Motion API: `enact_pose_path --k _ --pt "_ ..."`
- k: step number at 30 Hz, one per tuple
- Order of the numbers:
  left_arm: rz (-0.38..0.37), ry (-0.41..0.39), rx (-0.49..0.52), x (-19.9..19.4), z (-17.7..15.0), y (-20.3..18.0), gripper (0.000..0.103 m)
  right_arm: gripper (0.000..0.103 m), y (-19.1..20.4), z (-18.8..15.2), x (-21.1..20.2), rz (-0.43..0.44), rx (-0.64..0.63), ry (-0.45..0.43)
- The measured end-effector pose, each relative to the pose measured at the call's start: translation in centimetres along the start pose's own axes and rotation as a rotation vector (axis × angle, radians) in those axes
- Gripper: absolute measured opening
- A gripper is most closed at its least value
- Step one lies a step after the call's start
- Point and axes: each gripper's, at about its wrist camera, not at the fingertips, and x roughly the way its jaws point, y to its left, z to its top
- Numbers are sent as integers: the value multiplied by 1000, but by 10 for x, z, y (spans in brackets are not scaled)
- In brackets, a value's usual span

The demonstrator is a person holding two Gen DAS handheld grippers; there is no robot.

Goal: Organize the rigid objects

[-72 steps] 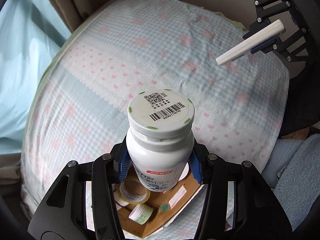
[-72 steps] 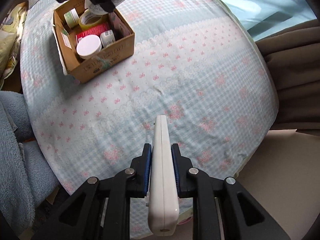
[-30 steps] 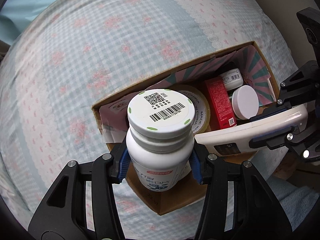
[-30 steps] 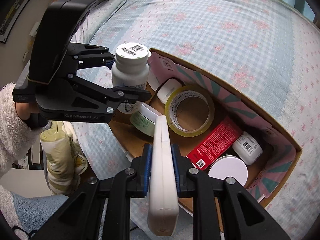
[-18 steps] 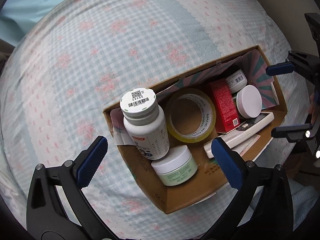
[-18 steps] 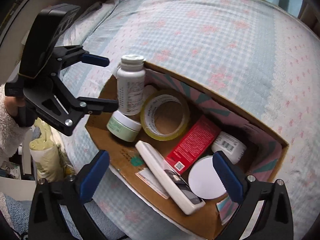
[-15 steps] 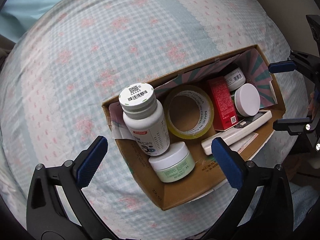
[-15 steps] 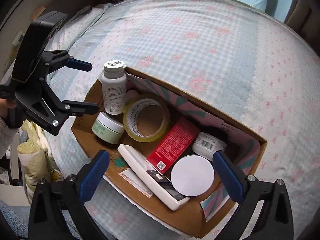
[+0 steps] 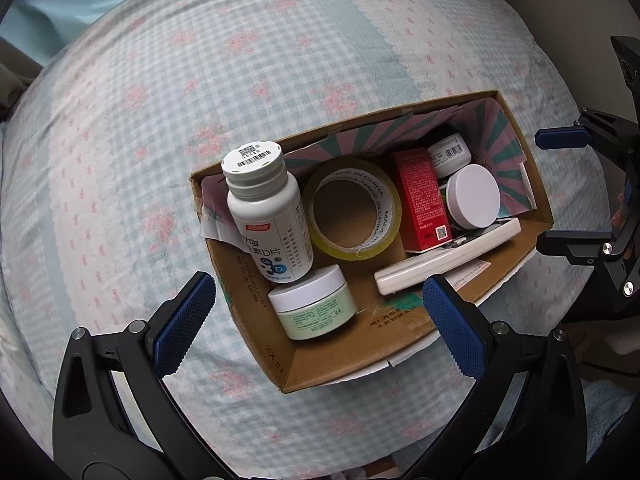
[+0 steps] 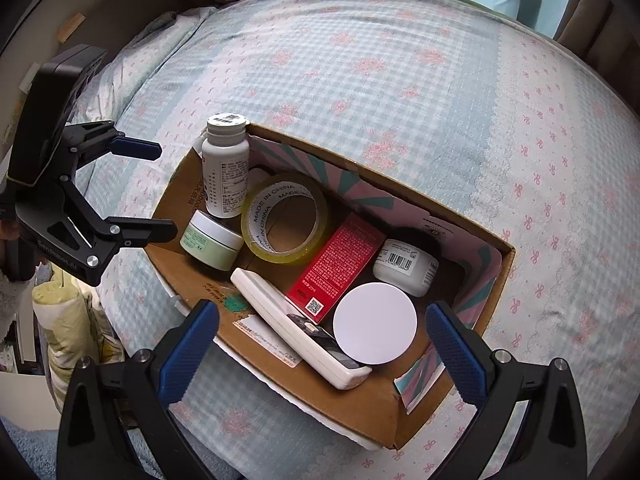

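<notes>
Both my left gripper [image 9: 316,312] and right gripper [image 10: 320,340] hang wide apart and empty over the box [image 9: 360,344], where the upright bottle [image 9: 268,216] could topple if clipped.

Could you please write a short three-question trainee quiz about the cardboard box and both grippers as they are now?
1. True or false: the white pill bottle stands upright in the brown cardboard box.
2. Which item touches the flat white remote control? A: the red rectangular carton; B: the checked bedspread.
3. Fill in: the left gripper and the right gripper are both ____.

Key: 1 true; 2 A; 3 open.
</notes>
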Motion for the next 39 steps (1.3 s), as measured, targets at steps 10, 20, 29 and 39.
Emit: enact_pose_path --k 10,20,29,39 --pt "26 -103 -31 -79 0 -32 103 103 14 -12 -70 -47 -45 -49" --pt "78 -420 -100 -248 0 -88 103 103 30 -18 -236 -192 72 -278" --pt "212 -727 -197 -358 -40 -141 103 103 62 -56 -363 -420 227 -550" --pt "282 -813 -229 -361 -87 -179 103 103 70 -102 -378 -524 312 -635"
